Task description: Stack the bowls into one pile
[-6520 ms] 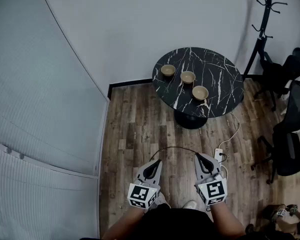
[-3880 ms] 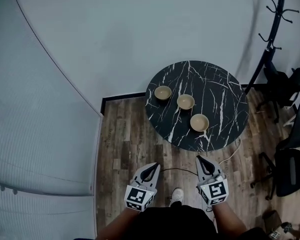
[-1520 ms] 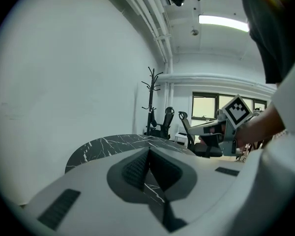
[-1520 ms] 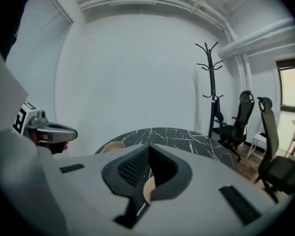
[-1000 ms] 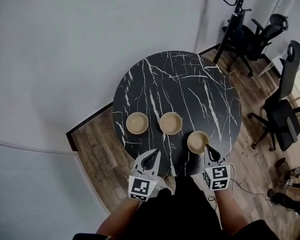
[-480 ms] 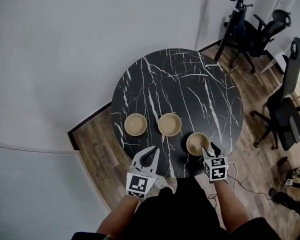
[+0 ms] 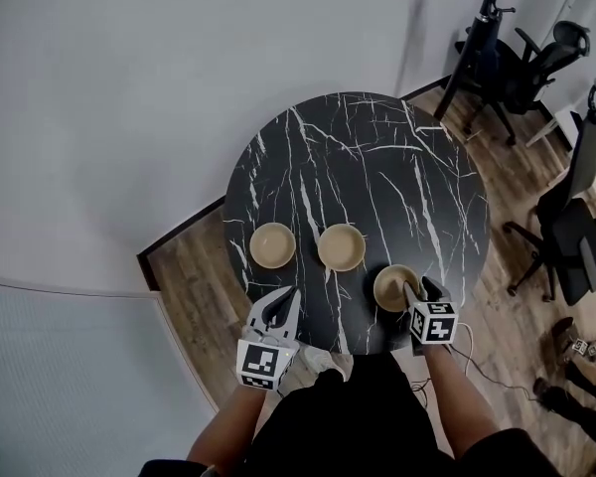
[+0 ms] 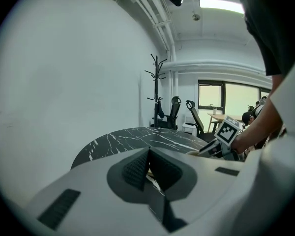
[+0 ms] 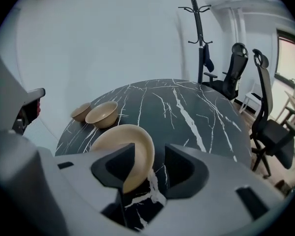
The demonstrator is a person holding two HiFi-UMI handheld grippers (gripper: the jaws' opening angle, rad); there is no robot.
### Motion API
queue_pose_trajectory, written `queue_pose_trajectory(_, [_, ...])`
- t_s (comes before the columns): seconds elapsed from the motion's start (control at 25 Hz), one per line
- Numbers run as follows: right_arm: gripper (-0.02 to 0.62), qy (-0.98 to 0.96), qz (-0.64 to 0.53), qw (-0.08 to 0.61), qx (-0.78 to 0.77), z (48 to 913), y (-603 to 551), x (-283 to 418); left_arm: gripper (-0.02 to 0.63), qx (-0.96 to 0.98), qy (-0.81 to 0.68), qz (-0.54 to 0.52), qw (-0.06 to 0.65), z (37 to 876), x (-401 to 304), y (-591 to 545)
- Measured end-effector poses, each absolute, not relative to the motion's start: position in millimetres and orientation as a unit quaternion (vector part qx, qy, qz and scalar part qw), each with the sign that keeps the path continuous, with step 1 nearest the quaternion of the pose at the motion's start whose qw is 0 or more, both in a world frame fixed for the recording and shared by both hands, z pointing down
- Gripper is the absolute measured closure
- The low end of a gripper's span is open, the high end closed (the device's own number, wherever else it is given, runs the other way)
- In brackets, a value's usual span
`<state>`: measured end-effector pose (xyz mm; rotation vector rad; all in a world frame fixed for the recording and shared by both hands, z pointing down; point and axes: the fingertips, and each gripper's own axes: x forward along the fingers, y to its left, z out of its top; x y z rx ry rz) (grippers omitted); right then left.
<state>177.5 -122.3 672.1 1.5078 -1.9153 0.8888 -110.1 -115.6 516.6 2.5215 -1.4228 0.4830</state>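
Three bowls sit in a row on the surface, near its front edge: the left bowl; the middle bowl; the right bowl, nearest the edge; the right gripper has its jaws, just opened, one inside that bowl's rim and one outside; the left gripper is before the left bowl; a coat stand and chairs stand behind, to the right.

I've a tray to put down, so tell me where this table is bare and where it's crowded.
The far half of the table, from the row of bowls out to the rim by the coat stand, is bare. Crowded: the near edge, where the left bowl, middle bowl and right bowl sit in a line with small gaps between.
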Motion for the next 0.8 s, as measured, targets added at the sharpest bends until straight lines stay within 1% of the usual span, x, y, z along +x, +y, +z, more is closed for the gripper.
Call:
queue_pose_trajectory(0.28, [0.414, -0.718, 0.333, 0.283, 0.542, 683.4, -127.6, 174.7, 0.594, 0.848, -0.493, 0.162, 0.108, 517.0, -118.4, -122.3])
queue_pose_trajectory(0.4, [0.453, -0.722, 0.323, 0.287, 0.540, 686.0, -129.8, 173.3, 0.594, 0.848, -0.491, 0.163, 0.113, 521.2, -115.9, -120.6])
queue_pose_trajectory(0.56, [0.544, -0.725, 0.327, 0.274, 0.540, 688.1, -133.0, 171.1, 0.594, 0.850, -0.489, 0.163, 0.111, 520.9, -114.1, -116.8])
queue_pose_trajectory(0.8, [0.569, -0.726, 0.352, 0.248, 0.536, 687.0, -132.7, 167.7, 0.594, 0.844, -0.500, 0.161, 0.112, 521.3, -123.7, -114.2])
